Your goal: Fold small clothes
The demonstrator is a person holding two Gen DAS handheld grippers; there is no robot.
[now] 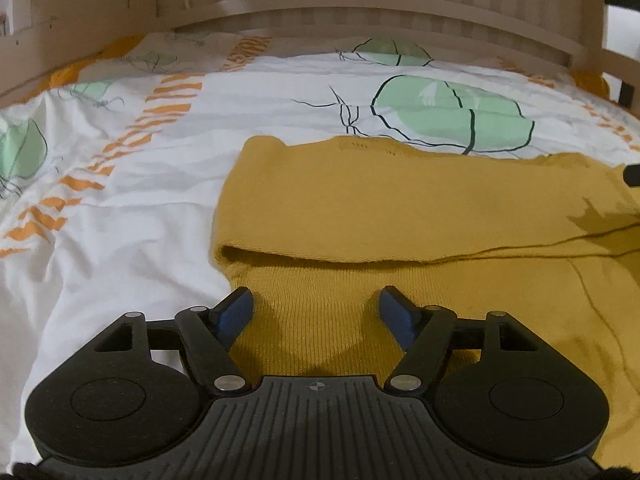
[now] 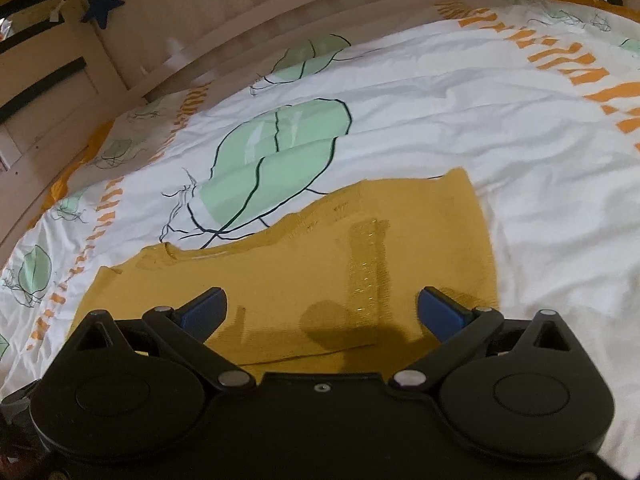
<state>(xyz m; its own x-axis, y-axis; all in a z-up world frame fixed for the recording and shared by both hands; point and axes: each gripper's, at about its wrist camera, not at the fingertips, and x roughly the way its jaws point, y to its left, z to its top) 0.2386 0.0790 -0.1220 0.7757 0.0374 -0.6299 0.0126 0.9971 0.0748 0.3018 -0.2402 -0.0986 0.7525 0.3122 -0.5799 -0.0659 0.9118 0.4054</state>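
A mustard-yellow knit garment (image 1: 400,208) lies on the bed, with one layer folded over another; the fold edge runs across the middle of the left wrist view. My left gripper (image 1: 316,308) is open and empty, just above the garment's near left part. The same garment shows in the right wrist view (image 2: 320,272), lying flat, with a pale ribbed strip on it. My right gripper (image 2: 322,310) is open wide and empty, hovering over the garment's near edge. A dark tip of the right gripper shows at the right edge of the left wrist view (image 1: 632,176).
The bed has a white duvet (image 1: 132,216) with green leaf shapes and orange stripes. A beige wooden headboard (image 1: 360,4) with slats curves along the far side. A dark blue star (image 2: 102,2) hangs at the upper left of the right wrist view.
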